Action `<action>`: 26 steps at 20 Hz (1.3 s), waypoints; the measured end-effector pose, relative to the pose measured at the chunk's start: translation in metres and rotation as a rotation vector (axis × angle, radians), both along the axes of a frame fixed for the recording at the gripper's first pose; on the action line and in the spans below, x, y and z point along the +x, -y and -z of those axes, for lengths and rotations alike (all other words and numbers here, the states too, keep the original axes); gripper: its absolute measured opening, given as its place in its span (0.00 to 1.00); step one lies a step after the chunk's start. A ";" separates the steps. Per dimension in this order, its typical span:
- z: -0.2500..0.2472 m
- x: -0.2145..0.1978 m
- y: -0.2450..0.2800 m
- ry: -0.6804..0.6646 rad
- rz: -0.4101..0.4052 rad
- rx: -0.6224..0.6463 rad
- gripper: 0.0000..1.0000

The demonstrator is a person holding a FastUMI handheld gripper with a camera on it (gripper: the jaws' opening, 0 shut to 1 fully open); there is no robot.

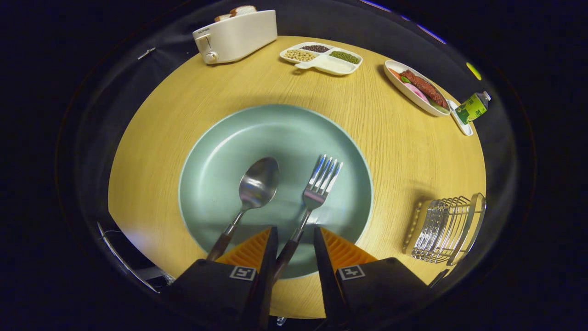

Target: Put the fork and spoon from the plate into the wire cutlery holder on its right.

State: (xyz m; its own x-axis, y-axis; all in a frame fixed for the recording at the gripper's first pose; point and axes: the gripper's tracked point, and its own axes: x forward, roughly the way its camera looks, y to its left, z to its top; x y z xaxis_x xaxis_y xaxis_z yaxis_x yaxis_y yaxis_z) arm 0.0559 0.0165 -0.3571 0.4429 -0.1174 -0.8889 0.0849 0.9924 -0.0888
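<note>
The claw [294, 236] points forward and down, its two fingers [268, 250] parted with a narrow gap between them, neither pressing on anything.

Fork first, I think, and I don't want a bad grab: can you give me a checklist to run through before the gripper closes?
1. Gripper fingers apart: ok, open.
2. Fork handle between the fingers: ok, though it sits nearer the left finger than the middle.
3. Both fingers pressing on the handle: not ok, no squeeze yet.
4. Spoon outside the fingers: ok, its handle passes outside the left finger.
5. Wire cutlery holder free to receive: ok, it looks empty, right of the plate.
6. Finger height over the plate: cannot tell.
</note>
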 end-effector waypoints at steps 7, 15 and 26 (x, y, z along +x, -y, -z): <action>0.001 0.006 0.002 -0.004 0.018 0.062 0.10; -0.036 -0.002 0.012 0.032 0.066 0.184 0.06; -0.135 -0.077 0.106 0.036 -0.012 0.203 0.06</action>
